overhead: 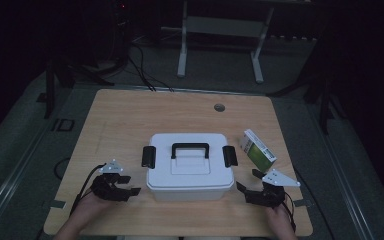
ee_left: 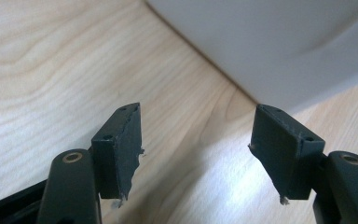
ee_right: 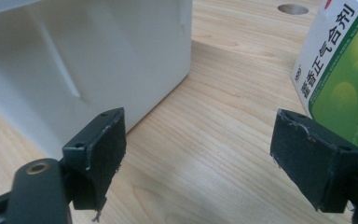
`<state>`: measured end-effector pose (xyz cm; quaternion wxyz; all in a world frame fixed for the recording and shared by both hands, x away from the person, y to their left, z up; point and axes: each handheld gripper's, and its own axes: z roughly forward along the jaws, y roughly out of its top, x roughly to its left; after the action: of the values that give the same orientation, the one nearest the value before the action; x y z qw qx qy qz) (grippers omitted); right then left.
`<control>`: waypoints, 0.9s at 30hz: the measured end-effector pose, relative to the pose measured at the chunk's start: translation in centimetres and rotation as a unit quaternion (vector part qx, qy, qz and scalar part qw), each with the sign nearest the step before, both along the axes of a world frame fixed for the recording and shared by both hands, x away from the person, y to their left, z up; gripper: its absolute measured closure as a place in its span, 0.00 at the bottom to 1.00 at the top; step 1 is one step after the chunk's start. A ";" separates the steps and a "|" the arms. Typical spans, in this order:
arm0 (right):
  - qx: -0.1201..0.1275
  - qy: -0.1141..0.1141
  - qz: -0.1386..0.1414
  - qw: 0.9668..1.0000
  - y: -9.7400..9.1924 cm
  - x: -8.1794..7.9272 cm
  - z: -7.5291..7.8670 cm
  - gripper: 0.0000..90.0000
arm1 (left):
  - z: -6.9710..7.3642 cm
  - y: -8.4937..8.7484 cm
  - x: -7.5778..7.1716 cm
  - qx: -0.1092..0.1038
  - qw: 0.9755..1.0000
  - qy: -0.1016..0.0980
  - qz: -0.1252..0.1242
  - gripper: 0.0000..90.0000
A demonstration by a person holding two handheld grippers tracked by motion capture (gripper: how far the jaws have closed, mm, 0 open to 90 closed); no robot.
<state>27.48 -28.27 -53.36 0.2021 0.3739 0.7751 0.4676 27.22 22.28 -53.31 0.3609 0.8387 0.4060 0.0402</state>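
1. Left fingers (ee_left: 196,154) are spread apart with nothing between them, just bare table (ee_left: 51,60) showing in the gap. Right fingers (ee_right: 200,158) are spread even wider, also gripping nothing.
2. No earlier shot to compare, so that's just how they sit in these frames.
3. In the high view the left gripper (overhead: 130,186) sits near the front left corner of the white bin (overhead: 189,172), close to it but not touching as far as I can tell. The right gripper (overhead: 245,184) is at the front right corner, same deal.
4. The bin is pretty much dead centre on the table, lid on, black handle (overhead: 190,149) lying flat on top, and a black latch on each side: left latch (overhead: 148,156), right latch (overhead: 229,156). Both look to be sitting against the lid.
5. In the left gripper view the bin's lower edge (ee_left: 279,51) is just beyond the fingertips. In the right gripper view the bin's corner (ee_right: 121,60) is right past the left finger.
6. There's a green and white box (overhead: 257,148) to the right of the bin, tilted, just beyond the right gripper. In the right gripper view the box (ee_right: 340,79) is right behind the right finger, with printed characters on its side.
7. A small round hole (overhead: 219,107) sits in the table farther back.
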 end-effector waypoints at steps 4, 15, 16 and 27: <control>-0.010 -0.005 0.011 1.000 -0.3 -0.1 0.0 0.15 | 0.0 0.4 0.1 0.012 1.000 0.016 -0.007 0.36; 0.002 0.004 0.002 1.000 -1.2 -0.8 -0.5 0.16 | 1.2 0.8 0.1 0.078 0.994 0.053 -0.050 0.36; 0.011 0.007 0.003 1.000 -1.3 -0.8 -0.4 0.16 | 1.4 0.9 0.1 0.085 0.993 0.059 -0.052 0.36; 0.004 0.002 0.005 1.000 -1.2 -1.1 -0.3 0.16 | 2.0 1.2 -0.1 0.160 0.979 0.101 -0.078 0.32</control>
<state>26.39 -29.50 -53.68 0.1969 0.3719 0.7756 0.4705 27.11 23.53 -51.31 0.1809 0.9145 0.3617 -0.0084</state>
